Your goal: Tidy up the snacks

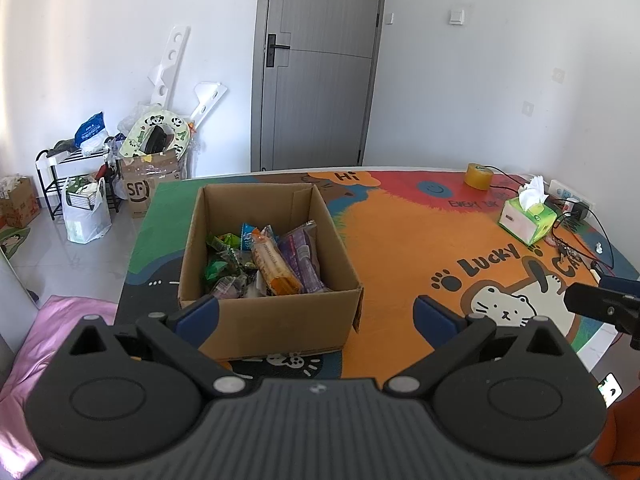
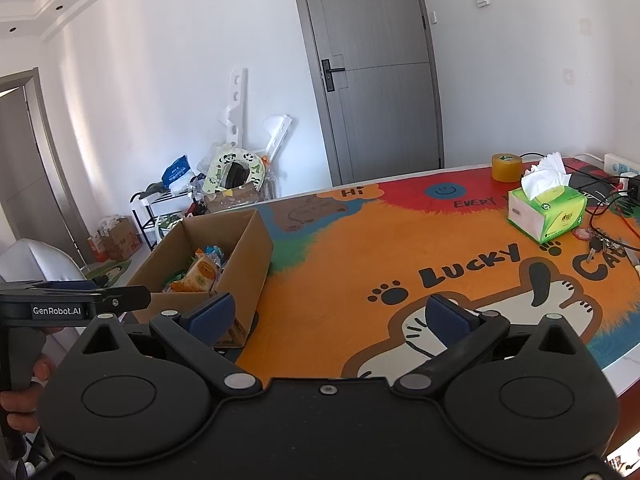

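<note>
Snack packets (image 1: 264,258) lie heaped inside the open cardboard box (image 1: 276,320) on the surface (image 1: 400,248); none shows outside it. Left tongs (image 1: 316,312) and right tongs (image 2: 330,314) both stand apart, empty. The scene fits gathering finished or sorting-out pending.

The table (image 1: 400,248) carries a colourful cartoon mat. Directly on it rest a cardboard box (image 1: 276,316), a tissue box (image 1: 526,222), a tape roll (image 1: 479,176), keys (image 2: 600,245) and cables (image 2: 608,204).
</note>
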Demonstrator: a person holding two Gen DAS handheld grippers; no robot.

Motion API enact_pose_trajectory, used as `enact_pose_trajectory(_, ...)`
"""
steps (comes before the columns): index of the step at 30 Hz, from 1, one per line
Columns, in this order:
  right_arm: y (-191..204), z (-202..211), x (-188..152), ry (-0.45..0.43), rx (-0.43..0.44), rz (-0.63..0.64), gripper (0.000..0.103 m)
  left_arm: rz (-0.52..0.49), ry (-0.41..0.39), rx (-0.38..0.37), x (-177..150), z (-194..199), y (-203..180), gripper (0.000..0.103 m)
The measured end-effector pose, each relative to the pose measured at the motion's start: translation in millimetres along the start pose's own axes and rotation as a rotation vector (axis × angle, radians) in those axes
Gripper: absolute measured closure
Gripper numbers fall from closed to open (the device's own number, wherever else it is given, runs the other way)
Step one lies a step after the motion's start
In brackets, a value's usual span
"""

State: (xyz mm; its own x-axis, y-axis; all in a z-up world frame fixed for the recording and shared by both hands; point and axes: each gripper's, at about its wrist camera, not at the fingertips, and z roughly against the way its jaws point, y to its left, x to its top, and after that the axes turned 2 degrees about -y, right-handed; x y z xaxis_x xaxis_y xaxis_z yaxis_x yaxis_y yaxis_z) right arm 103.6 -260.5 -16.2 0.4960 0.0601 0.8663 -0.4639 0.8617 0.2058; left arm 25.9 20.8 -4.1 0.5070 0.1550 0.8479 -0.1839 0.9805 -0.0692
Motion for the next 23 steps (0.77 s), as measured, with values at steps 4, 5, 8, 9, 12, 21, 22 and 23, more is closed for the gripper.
enact_pose_trajectory(4, 0.2, 0.1, -0.1, 0.0, 0.005, 0.0, 0.0, 0.002, 0.002, -0.005, -0.4, -0.1, 0.6, 0.0)
enact_pose_trajectory(5, 0.8, 0.3, -0.5, 0.0, 0.007, 0.003, 0.0, 0.001, 0.002, -0.005, -0.6, -0.1, 0.6, 0.0)
enact_pose_trajectory(8, 0.3, -1.9, -1.0, 0.003, 0.007, 0.007, 0.0, -0.006, 0.001, -0.001, -1.7, -0.6, 0.0, 0.0)
enact_pose_trajectory(9, 0.4, -2.0, -1.3, 0.004, 0.008, 0.007, 0.0, -0.005, 0.003, -0.001, -2.1, -0.9, 0.2, 0.0)
enact_pose_trajectory(12, 0.9, -1.9, -1.1, 0.003, 0.009, 0.009, 0.0, -0.002, 0.008, -0.002, -2.2, -2.2, -0.3, 0.0)
enact_pose_trajectory(21, -1.8, -1.6, 0.1, 0.0, 0.003, 0.0, 0.0, -0.007, 0.008, -0.009, -1.9, -2.4, -1.2, 0.0)
enact_pose_trajectory(22, -1.8, -1.6, 0.1, 0.0, 0.003, 0.001, 0.0, -0.008, 0.009, -0.011, -2.2, -2.7, -1.4, 0.0)
enact_pose_trajectory(23, -1.9, -1.7, 0.0, 0.0, 0.004, 0.001, 0.0, -0.009, 0.013, -0.011, -2.2, -3.9, -2.1, 0.0)
